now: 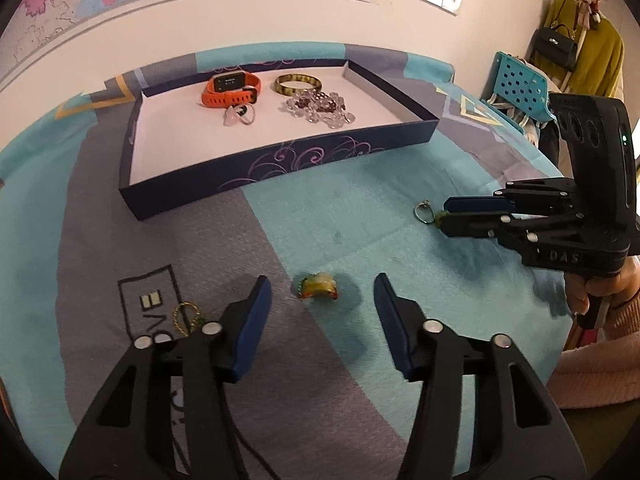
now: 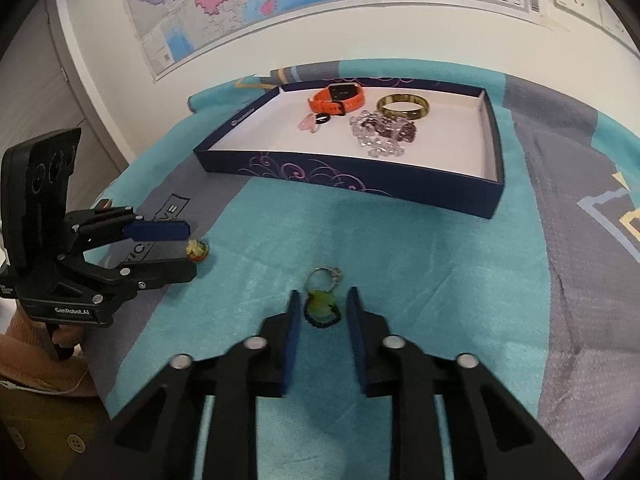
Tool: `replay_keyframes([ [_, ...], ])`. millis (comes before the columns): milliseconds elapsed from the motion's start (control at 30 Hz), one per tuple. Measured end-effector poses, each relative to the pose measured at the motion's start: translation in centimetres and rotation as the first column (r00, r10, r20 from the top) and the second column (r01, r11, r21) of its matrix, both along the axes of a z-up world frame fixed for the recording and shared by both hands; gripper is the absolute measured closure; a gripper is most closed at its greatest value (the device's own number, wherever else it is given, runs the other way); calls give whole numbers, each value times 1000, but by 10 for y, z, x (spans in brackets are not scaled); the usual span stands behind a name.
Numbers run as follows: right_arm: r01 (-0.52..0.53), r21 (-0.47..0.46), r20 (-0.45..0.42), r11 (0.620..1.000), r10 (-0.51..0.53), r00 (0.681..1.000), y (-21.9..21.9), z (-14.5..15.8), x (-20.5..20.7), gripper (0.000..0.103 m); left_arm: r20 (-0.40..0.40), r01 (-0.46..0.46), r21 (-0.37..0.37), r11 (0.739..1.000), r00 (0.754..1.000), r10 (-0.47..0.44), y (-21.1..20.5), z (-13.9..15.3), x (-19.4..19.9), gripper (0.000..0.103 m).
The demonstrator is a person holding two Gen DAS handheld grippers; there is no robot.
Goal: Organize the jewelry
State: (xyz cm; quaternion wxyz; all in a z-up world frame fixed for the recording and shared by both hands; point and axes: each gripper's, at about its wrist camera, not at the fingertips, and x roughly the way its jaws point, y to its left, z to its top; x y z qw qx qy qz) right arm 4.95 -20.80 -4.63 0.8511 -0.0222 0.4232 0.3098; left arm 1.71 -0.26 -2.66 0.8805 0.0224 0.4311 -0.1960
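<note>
Left wrist view. The left hand-held gripper (image 1: pixel 322 304) stood with its jaws wide apart, holding nothing. A small yellow-and-green charm (image 1: pixel 319 286) lay on the counter (image 1: pixel 400 208) just ahead of the fingertips, on the line between them; the wide spread appeared to be set to straddle it. To the left of the left finger lay a gold ring (image 1: pixel 185 317) on the printed cloth. Farther ahead stood the dark blue tray (image 1: pixel 280 164), holding an orange watch (image 1: pixel 232 89), a bangle (image 1: pixel 298 84), a heap of clear beads (image 1: pixel 320 110) and a pink pendant (image 1: pixel 239 116), presumably the collecting place for the pieces. Off to the right, the right hand-held gripper (image 1: pixel 444 216) hung low, a silver ring (image 1: pixel 423 212) just beyond its tips. Lettering on its body read "DAS" in part; the cloth print could not be read whole.

Right wrist view. The right hand-held gripper (image 2: pixel 323 308) had its jaws partly apart, flanking a yellow-green charm on a dark bead loop (image 2: pixel 322 310), not yet clamped on it; whether the pads touched it cannot be told. The silver ring (image 2: pixel 326 278) lay just ahead of the tips, touching or overlapping that charm. The tray (image 2: pixel 360 184) lay well ahead, bearing a small white logo on its left rim, too small to read. To the left, the left hand-held gripper (image 2: pixel 194 248) hovered open about the small charm (image 2: pixel 197 249); its base read "CenRobot.AI". A wall map (image 2: pixel 280 0) hung behind, its labels illegible.
</note>
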Motion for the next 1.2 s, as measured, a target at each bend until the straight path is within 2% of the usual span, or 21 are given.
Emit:
replay_keyframes([
  [100,1,4,0,1000,-1,1000,-2,0,-1,86,-2,-1,10,1000,1000,1,-2,-2,1,59],
  [267,3,37,-9,999,-2,1000,-5,0,-1,86,-9,-17,5,1000,1000,17,0,-2,5,77],
  [433,14,64,-12,998,-13,1000,-10,2,0,86,-5,-29,24,999,1000,29,0,-2,5,82],
  [1200,15,105,6,994,-15,1000,-9,13,6,86,18,-57,-9,998,998,57,2,11,7,83],
])
